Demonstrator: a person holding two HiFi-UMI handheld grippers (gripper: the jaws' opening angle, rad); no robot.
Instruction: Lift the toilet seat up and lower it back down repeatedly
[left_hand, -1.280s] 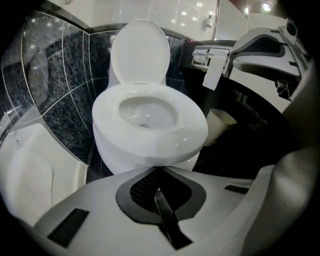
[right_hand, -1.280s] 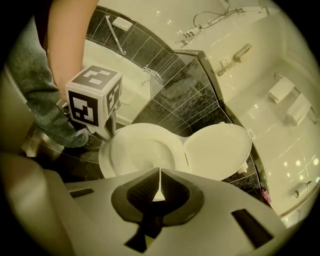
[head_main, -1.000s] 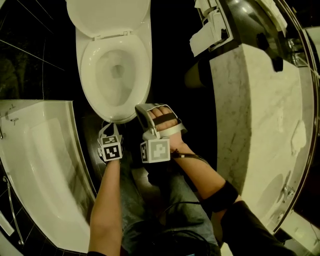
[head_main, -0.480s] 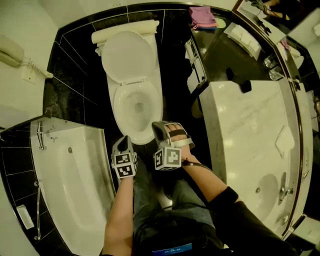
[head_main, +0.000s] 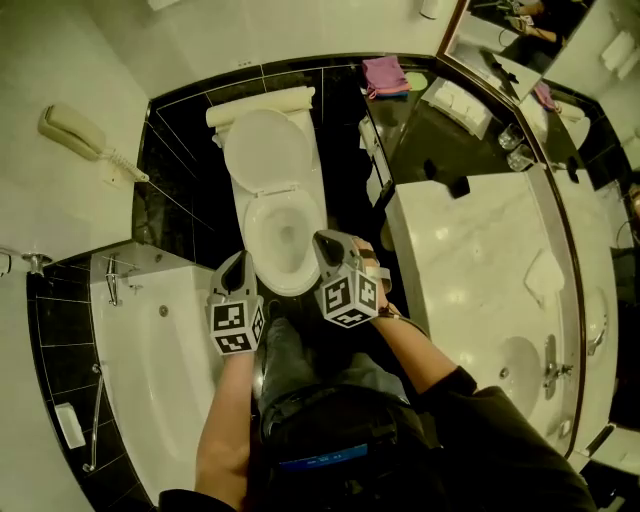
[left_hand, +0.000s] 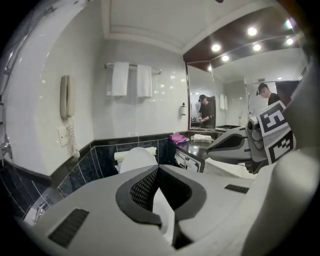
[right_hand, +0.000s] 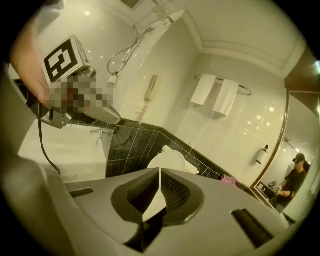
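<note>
Head view: the toilet bowl (head_main: 285, 235) sits top centre, between the bathtub (head_main: 150, 390) on the left and the marble counter (head_main: 470, 260) on the right. The lid (head_main: 268, 150) stands raised against the cistern (head_main: 260, 104). I can't tell whether the toilet seat is up with the lid or flat on the rim. The left gripper (head_main: 238, 263) and right gripper (head_main: 325, 240) hang side by side over the near edge of the bowl, apart from each other, and both point toward the toilet. Neither one touches it. A wall phone (head_main: 85, 135) is at the upper left and a pink cloth (head_main: 385, 75) lies on the dark shelf beside the cistern.

Left gripper view: the jaws are fully together with the tips meeting, and nothing is between them. The raised lid shows just past the tips. Two towels (left_hand: 130, 79) hang on the rail above it and the mirror (left_hand: 240, 95) is on the right. The right gripper shows at the right edge.

Right gripper view: the jaws are closed tip to tip and hold nothing. The lid is visible beyond them, well clear. The left gripper shows at the upper left, with the bathtub below it.
</note>
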